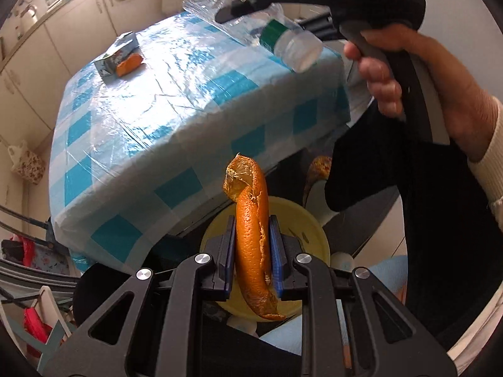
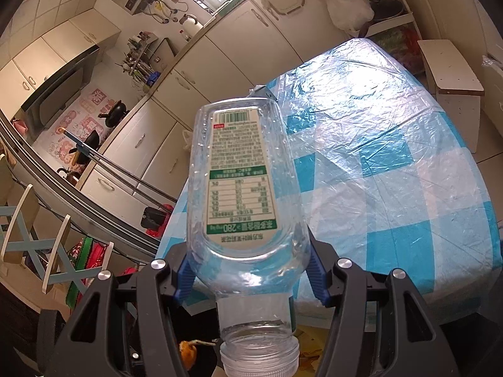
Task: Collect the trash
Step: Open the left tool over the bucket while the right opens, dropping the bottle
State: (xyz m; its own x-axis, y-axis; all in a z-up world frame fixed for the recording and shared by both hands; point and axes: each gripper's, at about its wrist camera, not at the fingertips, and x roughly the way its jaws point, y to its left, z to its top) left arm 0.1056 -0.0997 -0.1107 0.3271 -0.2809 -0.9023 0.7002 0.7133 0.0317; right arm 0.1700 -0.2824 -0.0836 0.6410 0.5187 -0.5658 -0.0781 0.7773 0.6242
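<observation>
My left gripper (image 1: 251,235) is shut on a long curled orange peel (image 1: 251,229) and holds it above a yellow bin (image 1: 311,229) beside the table. My right gripper (image 2: 248,270) is shut on an empty clear plastic bottle (image 2: 242,182) with a green and white label, neck toward the camera. In the left wrist view the bottle (image 1: 283,37) and the right gripper (image 1: 239,12) hang above the table's far edge. A small carton (image 1: 118,58) and another orange peel (image 1: 129,64) lie on the table (image 1: 176,103).
The table has a blue and white checked cloth under clear plastic film (image 2: 393,163). Kitchen cabinets (image 2: 163,132) run along the wall. A white bench (image 2: 449,75) stands past the table. A folding rack (image 2: 37,238) stands at the left.
</observation>
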